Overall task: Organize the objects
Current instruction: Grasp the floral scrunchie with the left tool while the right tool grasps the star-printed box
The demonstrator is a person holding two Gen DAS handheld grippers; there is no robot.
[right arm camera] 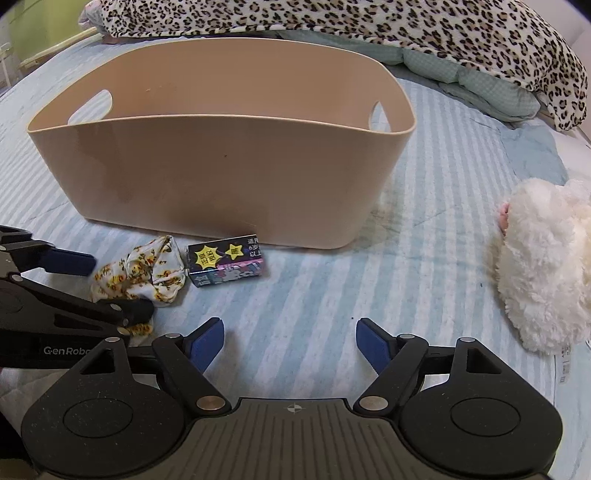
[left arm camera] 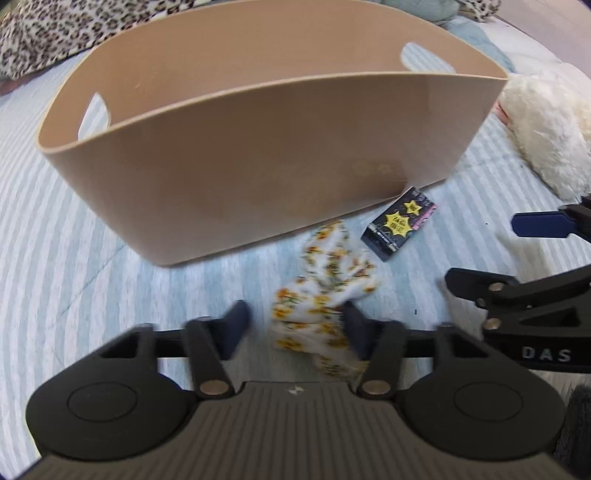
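A tan plastic basket [left arm camera: 258, 155] with handle cut-outs stands on the striped bed; it also shows in the right wrist view [right arm camera: 221, 177]. A crumpled white cloth with yellow flowers [left arm camera: 325, 295] lies in front of it. My left gripper [left arm camera: 295, 328] is open with its fingers on either side of the cloth's near end; it appears in the right wrist view [right arm camera: 92, 291] beside the cloth [right arm camera: 147, 277]. A small dark box with yellow stars [left arm camera: 400, 223] [right arm camera: 227, 266] lies next to the cloth. My right gripper [right arm camera: 290, 345] is open and empty over the bedsheet.
A white fluffy plush toy [right arm camera: 543, 266] [left arm camera: 546, 125] lies to the right. A leopard-print blanket [right arm camera: 406, 33] and a green quilt [right arm camera: 480, 85] are bunched behind the basket. Striped bedsheet [right arm camera: 351, 288] lies between the box and the plush.
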